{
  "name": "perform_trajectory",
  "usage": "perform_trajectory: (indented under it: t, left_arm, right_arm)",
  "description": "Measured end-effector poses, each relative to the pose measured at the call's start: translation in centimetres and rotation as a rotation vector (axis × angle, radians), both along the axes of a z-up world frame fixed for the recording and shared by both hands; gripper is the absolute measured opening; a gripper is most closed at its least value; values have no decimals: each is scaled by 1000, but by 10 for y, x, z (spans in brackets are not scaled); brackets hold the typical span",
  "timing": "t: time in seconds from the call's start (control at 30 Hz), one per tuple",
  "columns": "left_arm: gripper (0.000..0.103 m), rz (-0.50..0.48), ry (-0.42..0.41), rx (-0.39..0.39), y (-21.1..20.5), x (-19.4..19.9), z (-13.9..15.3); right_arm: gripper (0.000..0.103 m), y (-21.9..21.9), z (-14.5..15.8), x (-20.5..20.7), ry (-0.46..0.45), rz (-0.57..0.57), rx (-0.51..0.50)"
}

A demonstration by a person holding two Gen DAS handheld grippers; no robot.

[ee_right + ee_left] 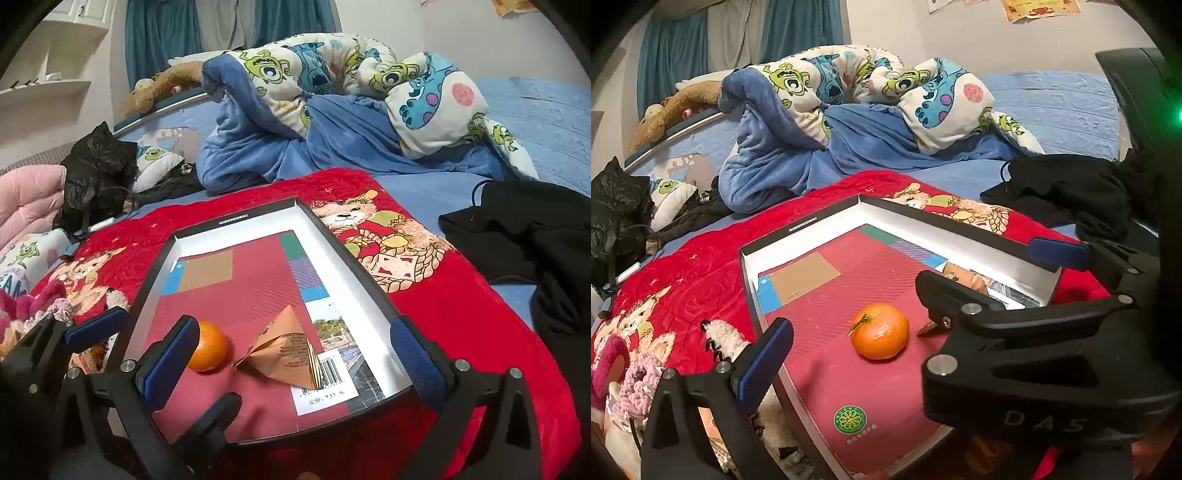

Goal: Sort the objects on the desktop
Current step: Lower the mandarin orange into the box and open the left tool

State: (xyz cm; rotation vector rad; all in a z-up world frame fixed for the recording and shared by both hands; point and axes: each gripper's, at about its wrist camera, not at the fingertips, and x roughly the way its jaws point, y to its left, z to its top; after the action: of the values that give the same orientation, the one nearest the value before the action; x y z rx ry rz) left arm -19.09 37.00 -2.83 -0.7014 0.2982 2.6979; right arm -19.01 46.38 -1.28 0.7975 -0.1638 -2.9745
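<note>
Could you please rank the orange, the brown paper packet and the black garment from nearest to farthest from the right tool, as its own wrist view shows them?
From the right tool:
1. Brown paper packet, in the box, between the open fingers.
2. Orange, in the box, just left of the packet.
3. Black garment, far right on the bed.

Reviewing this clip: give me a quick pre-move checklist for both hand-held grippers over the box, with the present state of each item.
1. Left hand-held gripper open, nothing between its fingers: ok.
2. Right hand-held gripper open, holding nothing: ok.
3. Orange lying free inside the box, touched by no pad: ok.
4. Brown paper packet lying inside the box beside the orange, apart from it: ok.
5. Grippers clear of each other: not ok; the right one's arm crosses close in front of the left camera.
6. More items waiting outside the box, such as the knitted pink things: cannot tell whether they belong to the sort.
</note>
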Motion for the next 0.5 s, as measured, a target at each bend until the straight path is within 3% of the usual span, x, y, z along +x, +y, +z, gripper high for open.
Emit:
perform_trajectory:
  t: [0.5]
  left_arm:
    - [102, 7, -10, 3, 0, 0, -1]
  right_arm:
    - [103, 2, -4, 0, -17, 15, -25]
